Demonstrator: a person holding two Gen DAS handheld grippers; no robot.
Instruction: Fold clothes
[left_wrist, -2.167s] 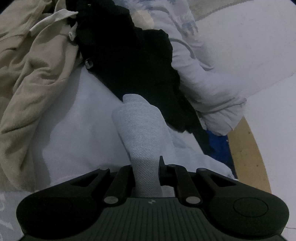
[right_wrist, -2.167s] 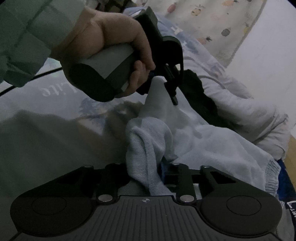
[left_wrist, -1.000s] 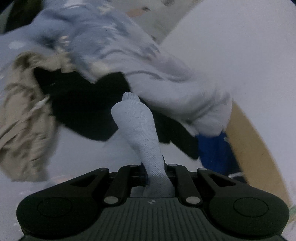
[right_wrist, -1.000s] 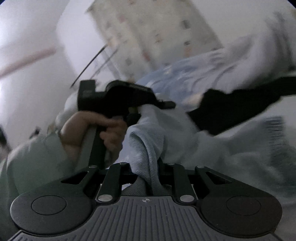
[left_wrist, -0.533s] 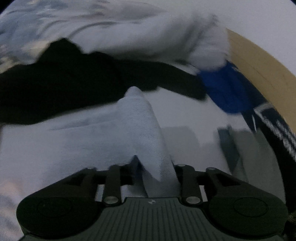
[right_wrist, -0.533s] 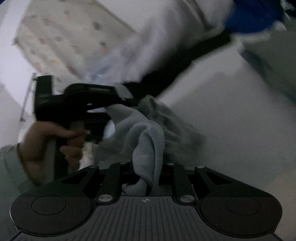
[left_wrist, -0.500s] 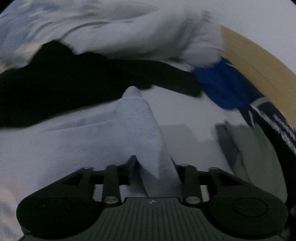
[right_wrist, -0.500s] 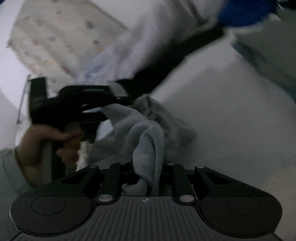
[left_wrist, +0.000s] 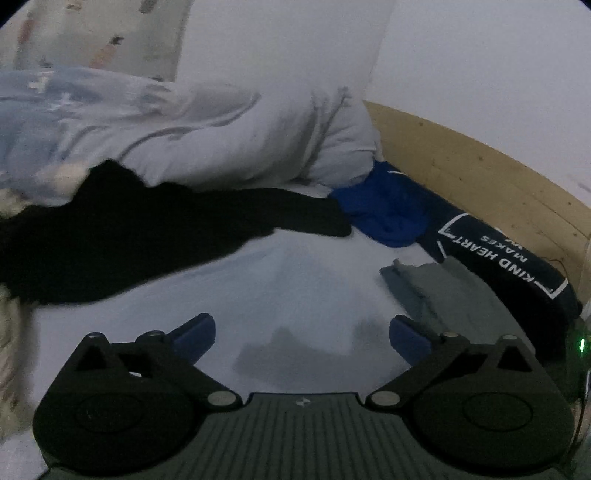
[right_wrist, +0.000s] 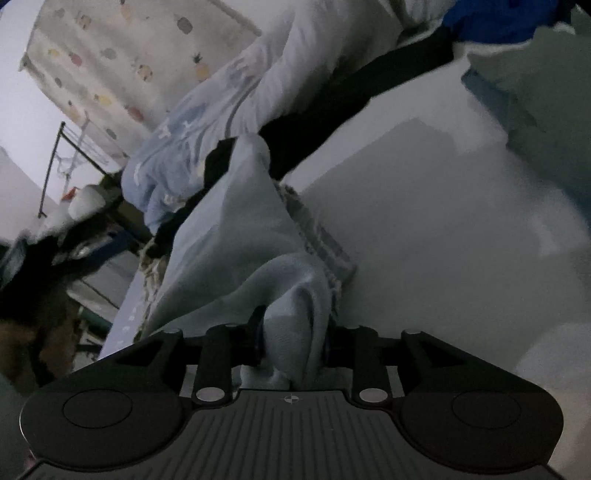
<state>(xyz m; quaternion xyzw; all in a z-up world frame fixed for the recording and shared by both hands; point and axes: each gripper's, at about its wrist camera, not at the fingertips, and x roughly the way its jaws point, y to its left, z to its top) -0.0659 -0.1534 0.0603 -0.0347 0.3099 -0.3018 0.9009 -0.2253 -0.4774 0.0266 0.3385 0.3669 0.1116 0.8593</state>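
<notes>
The left gripper (left_wrist: 299, 332) is hovering with its jaws spread wide and empty over the white sheet (left_wrist: 295, 295). The right gripper (right_wrist: 293, 343) is clenching a bunched fold of the light blue knit garment (right_wrist: 240, 236), which is draping up from the bed beside a black garment (left_wrist: 129, 229).

Ahead of the left gripper (left_wrist: 301, 328) lies the bed sheet (left_wrist: 295, 280); a long garment (left_wrist: 147, 229) stretches across ahead-left, a bunched duvet (left_wrist: 240, 144) behind it. Ahead-right sit a crumpled garment (left_wrist: 388, 214), a lettered shirt (left_wrist: 506, 258) against the wooden bed frame (left_wrist: 480, 177), and a folded garment (left_wrist: 450, 295) nearest
</notes>
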